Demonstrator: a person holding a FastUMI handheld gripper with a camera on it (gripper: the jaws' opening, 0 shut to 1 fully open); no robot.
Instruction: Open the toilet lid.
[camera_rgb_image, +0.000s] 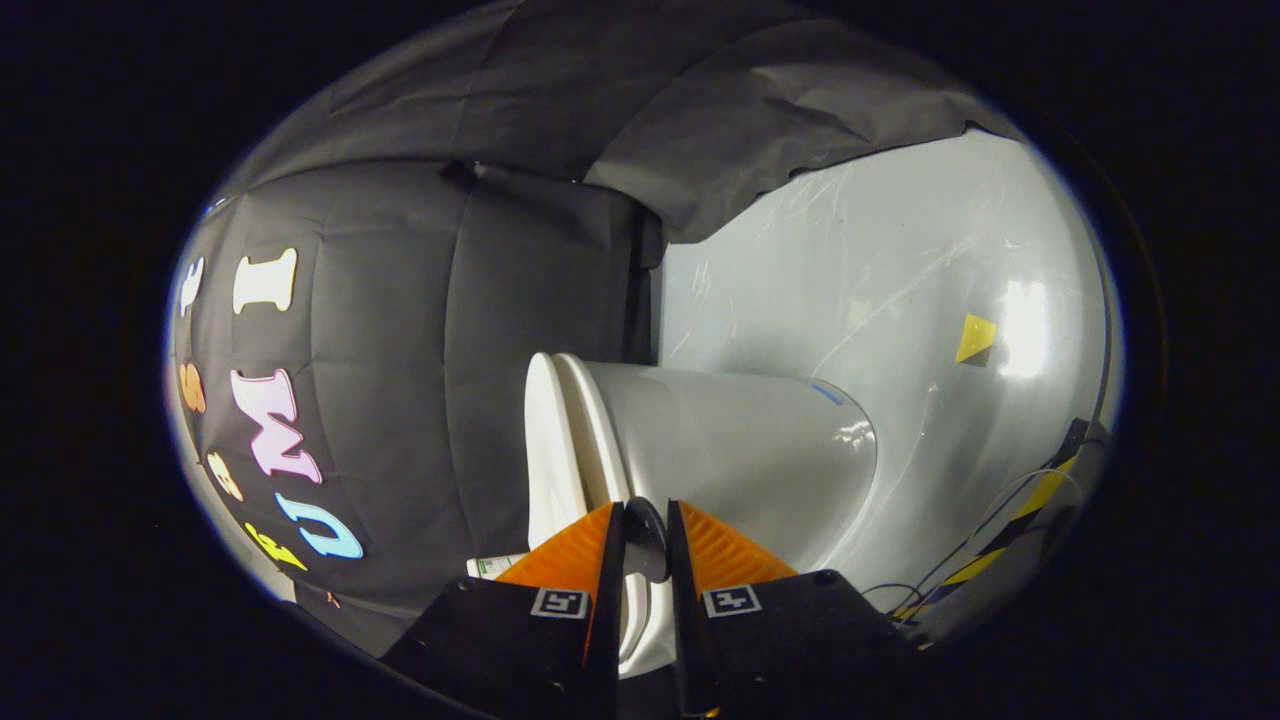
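Claw (645, 520) fingers nearly together, straddling the white toilet lid (545, 450) edge

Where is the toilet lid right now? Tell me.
In the gripper view, the toilet lid sits just ahead of the gripper, its edge running between the nearly closed fingers, with the black cloth wall behind.

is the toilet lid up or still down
Down. The toilet lid lies flat against the seat with only a thin seam between them, on the bowl. The gripper has its fingers nearly closed at the rim edge; grip unclear.
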